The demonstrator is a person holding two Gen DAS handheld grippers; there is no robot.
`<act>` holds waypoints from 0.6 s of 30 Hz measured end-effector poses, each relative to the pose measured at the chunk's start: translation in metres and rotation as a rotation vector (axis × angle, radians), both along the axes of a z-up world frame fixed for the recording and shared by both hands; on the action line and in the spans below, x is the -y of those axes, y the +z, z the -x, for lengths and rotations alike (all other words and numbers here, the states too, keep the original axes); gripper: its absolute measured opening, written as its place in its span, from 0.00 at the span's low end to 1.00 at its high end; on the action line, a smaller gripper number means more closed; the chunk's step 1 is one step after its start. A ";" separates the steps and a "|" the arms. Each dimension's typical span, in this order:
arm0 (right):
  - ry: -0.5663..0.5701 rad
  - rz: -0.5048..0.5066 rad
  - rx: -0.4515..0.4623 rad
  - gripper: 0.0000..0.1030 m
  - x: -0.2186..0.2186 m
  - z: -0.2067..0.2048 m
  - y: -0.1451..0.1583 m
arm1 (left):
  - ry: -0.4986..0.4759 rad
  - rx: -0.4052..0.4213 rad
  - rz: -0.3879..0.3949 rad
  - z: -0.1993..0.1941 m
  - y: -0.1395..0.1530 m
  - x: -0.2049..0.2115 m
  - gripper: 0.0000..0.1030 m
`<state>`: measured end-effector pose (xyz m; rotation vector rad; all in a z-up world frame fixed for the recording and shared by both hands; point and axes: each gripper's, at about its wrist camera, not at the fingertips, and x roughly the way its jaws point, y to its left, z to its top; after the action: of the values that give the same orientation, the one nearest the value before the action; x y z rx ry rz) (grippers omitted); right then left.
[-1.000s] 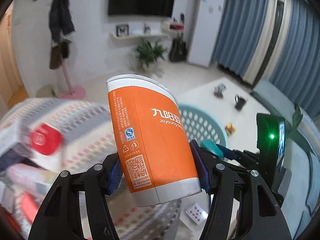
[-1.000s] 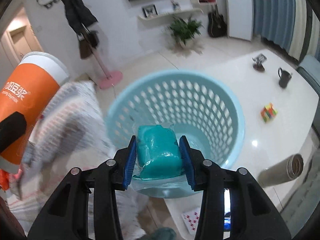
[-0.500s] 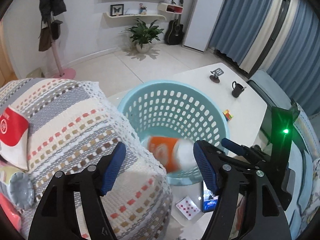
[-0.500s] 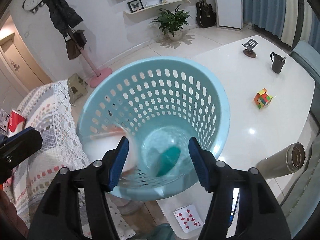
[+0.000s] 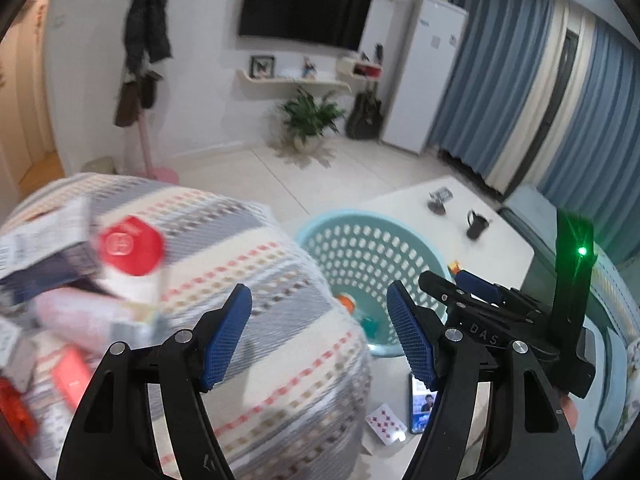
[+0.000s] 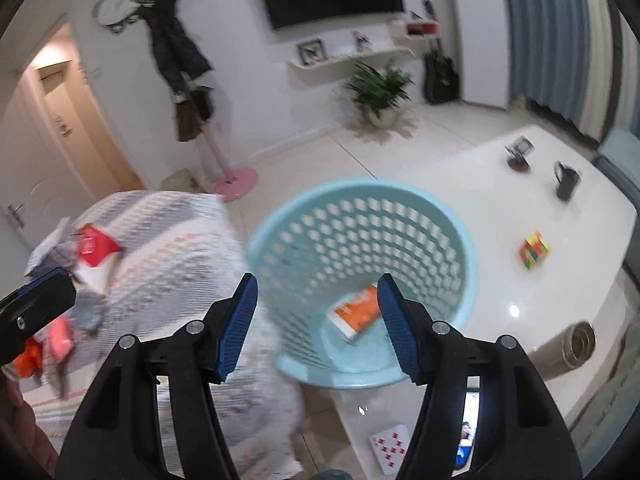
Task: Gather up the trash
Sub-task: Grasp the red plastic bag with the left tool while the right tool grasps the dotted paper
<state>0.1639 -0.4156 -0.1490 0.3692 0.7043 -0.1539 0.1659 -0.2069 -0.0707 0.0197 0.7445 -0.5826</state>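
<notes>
A light blue perforated basket (image 6: 460, 236) (image 5: 316, 232) stands at the white table's edge. An orange and white paper cup (image 6: 354, 314) (image 5: 346, 303) lies on its side at the bottom. Beside the cup in the left wrist view lies a teal packet (image 5: 370, 326). My right gripper (image 6: 316, 328) hangs open and empty above the basket's near rim. My left gripper (image 5: 320, 340) is open and empty too, over the striped blanket (image 5: 260, 280) just left of the basket. More trash lies heaped on the blanket: a red-capped white carton (image 5: 130, 248) (image 6: 94, 246) and several blurred wrappers (image 5: 68, 320).
On the white table (image 6: 480, 168) are a black mug (image 6: 566, 182), a colour cube (image 6: 534, 250), a small stand (image 6: 518, 154) and a steel flask (image 6: 572, 348). A playing card (image 6: 390, 446) and a lit phone (image 5: 422, 404) lie near the front edge. A coat stand (image 6: 216, 152) rises behind.
Both grippers opened and let go: the orange cup and the teal packet dropped into the basket. Both have since lifted and drawn back, the left one swinging left over the blanket.
</notes>
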 end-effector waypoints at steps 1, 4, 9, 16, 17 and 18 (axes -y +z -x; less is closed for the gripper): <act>0.017 0.004 0.014 0.57 -0.008 0.000 0.006 | 0.015 0.012 0.006 0.002 0.005 -0.004 0.67; 0.112 -0.023 0.067 0.57 -0.040 0.000 0.025 | 0.077 0.053 0.035 0.011 0.025 -0.034 0.67; 0.214 0.003 0.120 0.57 -0.091 0.002 0.051 | 0.181 0.110 0.067 0.027 0.050 -0.091 0.73; 0.374 0.047 0.129 0.57 -0.177 -0.001 0.062 | 0.387 0.107 0.069 0.043 0.050 -0.187 0.74; 0.398 0.050 0.122 0.57 -0.191 -0.002 0.061 | 0.430 0.095 0.071 0.044 0.048 -0.204 0.74; 0.417 0.055 0.116 0.57 -0.204 -0.004 0.059 | 0.452 0.083 0.073 0.043 0.046 -0.216 0.74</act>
<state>0.1679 -0.2117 -0.0903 0.1710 0.6473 0.2406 0.1227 0.0093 -0.0252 -0.1873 0.6199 -0.1758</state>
